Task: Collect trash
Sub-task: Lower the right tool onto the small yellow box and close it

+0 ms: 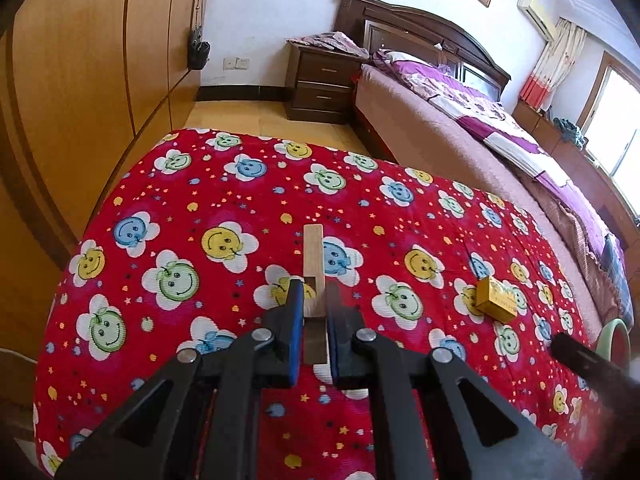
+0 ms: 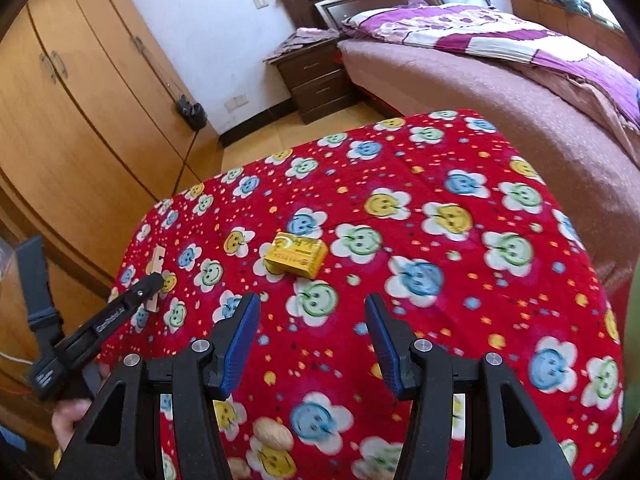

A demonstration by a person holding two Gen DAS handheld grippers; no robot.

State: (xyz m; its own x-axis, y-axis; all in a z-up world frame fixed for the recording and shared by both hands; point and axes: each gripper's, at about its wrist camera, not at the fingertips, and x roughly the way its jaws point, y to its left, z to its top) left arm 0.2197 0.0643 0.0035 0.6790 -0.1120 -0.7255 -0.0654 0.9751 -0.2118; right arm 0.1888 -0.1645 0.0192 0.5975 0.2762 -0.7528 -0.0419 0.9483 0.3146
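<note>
The left gripper (image 1: 313, 312) was clamped on a wooden clothespin (image 1: 313, 256), gripping its near end so that the rest stood out beyond the fingertips above the red smiley-print cloth over the surface (image 1: 400, 216). The right gripper (image 2: 312, 320) stood with its jaws apart and empty, well short of the yellow box (image 2: 297, 255), which lay flat on the cloth ahead of it and slightly to its left. In my judgement the step in hand was the pickup of that box: the jaws should be centred on it, brought down over its narrower sides, and closed only once both pads bracket it, since the soft cloth may let it slide. The left grip should hold firm meanwhile. The left wrist view alone showed the pads' seating on the clothespin, and a green rim (image 1: 614, 330), possibly the bin, at the surface's right edge. The right wrist view alone showed a peanut (image 2: 274, 434) near the front edge and the hand (image 2: 70, 416) carrying the left gripper.
</note>
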